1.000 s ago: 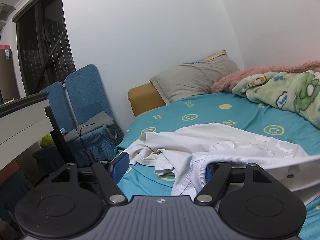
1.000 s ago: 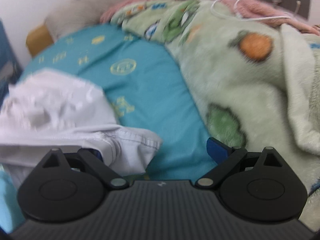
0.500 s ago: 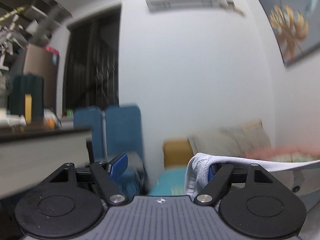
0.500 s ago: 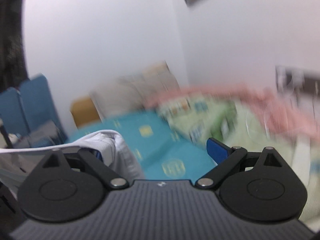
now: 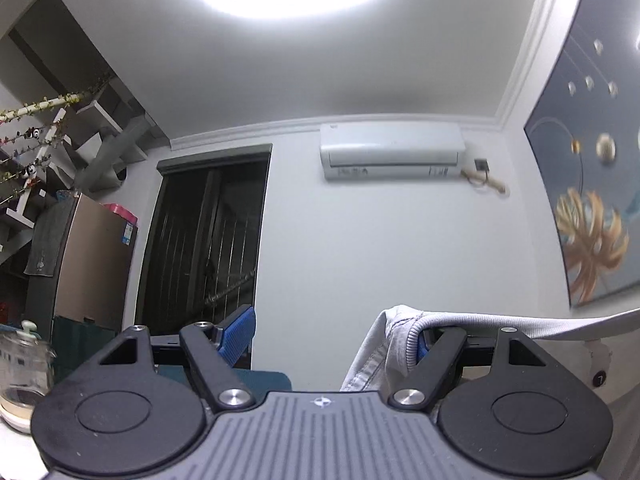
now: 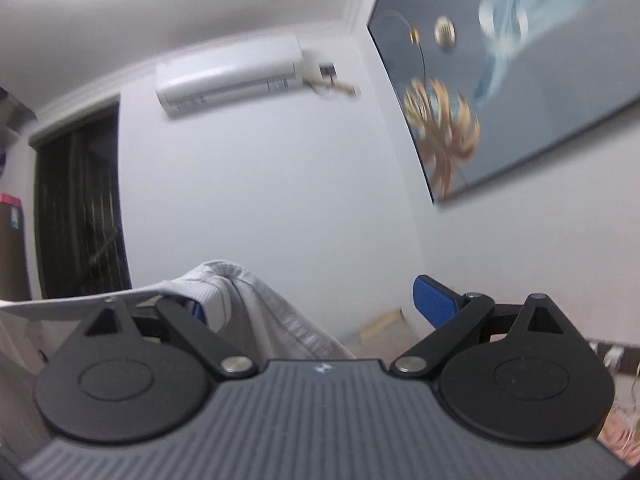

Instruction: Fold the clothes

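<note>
White ribbed-knit cotton, the hem of a pale garment (image 5: 394,334), drapes over the right finger of the left claw (image 5: 336,338), whose blue-padded fingers stand wide apart, so the cloth hangs hooked on one finger rather than pinched. From there the fabric stretches taut to the right, out of the left wrist view. In the right wrist view the same white garment (image 6: 240,300) is slung over the left finger of the right claw (image 6: 316,304), also spread wide, its blue right pad (image 6: 434,304) bare. Both claws tilt up toward the far wall, where a white wall-mounted air conditioner (image 5: 392,152) hangs between a dark-framed door (image 5: 208,240) on the left and a grey painting with golden leaves (image 5: 592,200) on the right.
</note>
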Action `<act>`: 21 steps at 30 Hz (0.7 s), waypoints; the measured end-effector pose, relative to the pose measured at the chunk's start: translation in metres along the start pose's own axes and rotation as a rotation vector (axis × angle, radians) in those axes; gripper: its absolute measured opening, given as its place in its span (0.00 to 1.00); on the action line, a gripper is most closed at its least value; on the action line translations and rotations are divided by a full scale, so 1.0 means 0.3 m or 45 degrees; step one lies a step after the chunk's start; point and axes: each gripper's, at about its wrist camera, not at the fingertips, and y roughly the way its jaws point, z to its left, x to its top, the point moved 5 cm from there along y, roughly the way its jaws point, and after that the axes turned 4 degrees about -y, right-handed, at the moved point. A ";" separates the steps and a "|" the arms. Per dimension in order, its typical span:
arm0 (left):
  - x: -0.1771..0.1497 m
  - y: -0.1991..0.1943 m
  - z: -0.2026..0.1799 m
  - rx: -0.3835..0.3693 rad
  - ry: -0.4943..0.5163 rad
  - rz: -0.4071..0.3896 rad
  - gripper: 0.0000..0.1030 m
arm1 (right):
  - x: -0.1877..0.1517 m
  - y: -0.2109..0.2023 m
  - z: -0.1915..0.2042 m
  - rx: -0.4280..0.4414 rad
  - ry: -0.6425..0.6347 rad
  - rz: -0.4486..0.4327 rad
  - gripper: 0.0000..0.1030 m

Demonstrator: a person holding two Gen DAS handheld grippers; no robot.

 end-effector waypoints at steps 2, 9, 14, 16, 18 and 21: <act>0.128 -0.061 0.011 -0.013 -0.025 -0.004 0.75 | 0.054 -0.054 0.007 0.006 -0.011 -0.004 0.94; 0.188 -0.150 0.052 -0.073 -0.076 0.204 0.75 | 0.091 -0.158 0.009 0.007 -0.049 0.078 0.94; -0.025 -0.055 0.055 -0.110 -0.101 0.376 0.75 | 0.015 -0.137 0.002 0.017 -0.080 0.176 0.94; -0.144 0.018 0.049 -0.105 -0.108 0.433 0.75 | -0.094 -0.049 -0.006 0.017 -0.068 0.242 0.94; -0.289 0.134 0.049 -0.100 -0.112 0.494 0.75 | -0.204 0.040 -0.015 0.017 -0.056 0.310 0.94; -0.486 0.315 0.026 -0.083 -0.097 0.556 0.74 | -0.364 0.235 -0.034 0.009 -0.040 0.399 0.94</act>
